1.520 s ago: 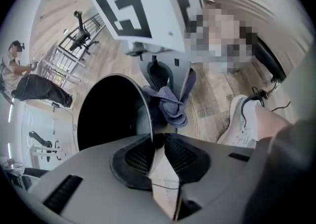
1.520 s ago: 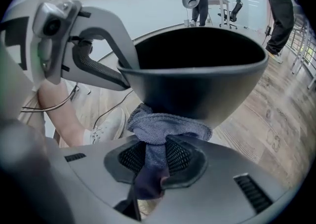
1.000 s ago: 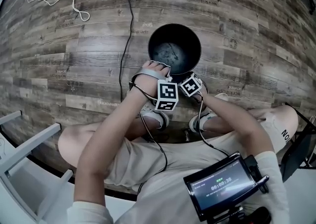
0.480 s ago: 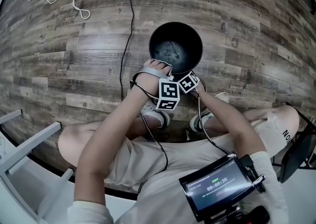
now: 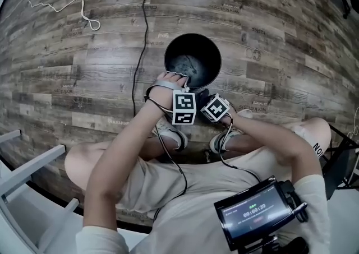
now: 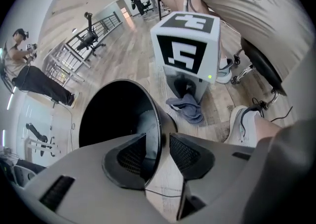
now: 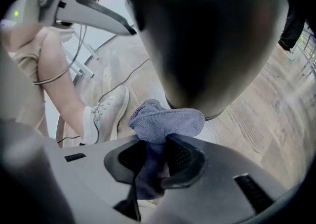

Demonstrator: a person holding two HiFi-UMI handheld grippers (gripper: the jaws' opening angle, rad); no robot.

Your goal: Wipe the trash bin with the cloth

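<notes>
The black round trash bin [image 5: 192,59] stands on the wood floor in front of the seated person. My left gripper [image 6: 158,141] straddles its near rim, one jaw inside and one outside. Its jaws have just been opening, and the outer pad [image 6: 185,154] now stands off the bin wall [image 6: 160,119], so it is open. My right gripper [image 7: 158,151] is shut on a blue-grey cloth [image 7: 165,119], whose bunched end sits just off the bin's outer wall [image 7: 207,35]. In the head view the right gripper's marker cube [image 5: 216,107] is beside the left one [image 5: 184,107], near the rim.
A black cable [image 5: 140,51] and a white cord [image 5: 84,12] run over the floor left of the bin. The person's two white shoes [image 5: 171,132] [image 5: 224,138] rest close behind it. A white frame [image 5: 22,169] stands at the left. Other people [image 6: 29,74] are far off.
The right gripper's marker cube has drawn back from the bin's rim toward the person. The left hand has stayed at the rim.
</notes>
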